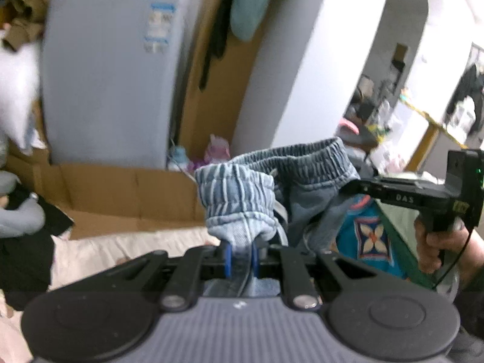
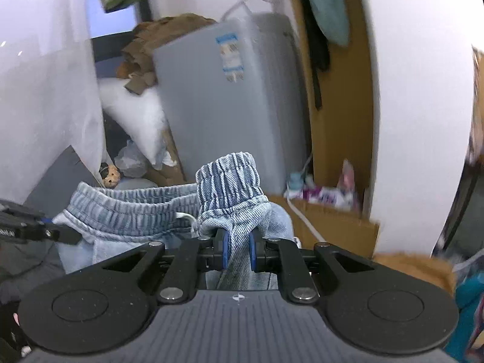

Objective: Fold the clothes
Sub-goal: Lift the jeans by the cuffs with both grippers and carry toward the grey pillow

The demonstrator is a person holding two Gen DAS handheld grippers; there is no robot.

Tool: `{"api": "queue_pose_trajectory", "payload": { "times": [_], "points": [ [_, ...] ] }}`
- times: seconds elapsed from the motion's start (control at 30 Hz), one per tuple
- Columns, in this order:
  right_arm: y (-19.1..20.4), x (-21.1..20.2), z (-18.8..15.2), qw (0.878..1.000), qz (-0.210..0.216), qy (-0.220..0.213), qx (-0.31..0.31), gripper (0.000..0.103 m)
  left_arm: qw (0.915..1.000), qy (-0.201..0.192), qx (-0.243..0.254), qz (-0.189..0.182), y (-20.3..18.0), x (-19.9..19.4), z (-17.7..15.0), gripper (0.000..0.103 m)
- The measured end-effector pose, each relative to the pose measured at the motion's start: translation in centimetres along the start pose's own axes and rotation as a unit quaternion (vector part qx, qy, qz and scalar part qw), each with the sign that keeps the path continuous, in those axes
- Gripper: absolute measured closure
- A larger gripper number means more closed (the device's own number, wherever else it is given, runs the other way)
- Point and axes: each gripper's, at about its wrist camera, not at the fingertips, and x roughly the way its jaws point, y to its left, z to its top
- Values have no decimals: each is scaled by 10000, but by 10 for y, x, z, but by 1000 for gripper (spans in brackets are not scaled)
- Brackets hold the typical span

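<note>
Held in mid-air, clear of the bed (image 1: 127, 251): 1 pair of denim pants (image 1: 305, 175), hanging by the elastic waistband (image 2: 133, 208). 2 grippers, each pinching 1 bunched end of that band. Left gripper (image 1: 241, 257): blue pads (image 1: 227, 258) pressed onto striped denim right at the fingertips. Right gripper (image 2: 237, 252): same pinch, fabric draped over and down between the pads. Waistband's long axis running straight from gripper to gripper, slack in the middle; neither hand nearer. Likely next: spreading apart to stretch the band flat.
</note>
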Motion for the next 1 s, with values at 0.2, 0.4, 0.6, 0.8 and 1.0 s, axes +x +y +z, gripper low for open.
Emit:
{"api": "queue_pose_trajectory", "payload": {
  "times": [0.2,0.4,0.6,0.8,1.0],
  "points": [
    [32,-30,35,9995,98,-221,-189,90,9982,-463,-68,363,5,-59,21,90],
    [66,-47,58,9985,410,-332,-140,90,9948,-699,-145,732,10,-109,19,90],
    [109,-58,67,9959,693,-436,-375,90,9912,-815,-328,991,22,-149,1,90],
    [141,-66,56,9927,948,-401,-625,90,9866,-843,-588,1266,43,-188,-24,90],
    [160,-51,35,9911,1119,-175,-701,90,9819,-782,-839,1508,74,-202,-51,90]
  ]
}}
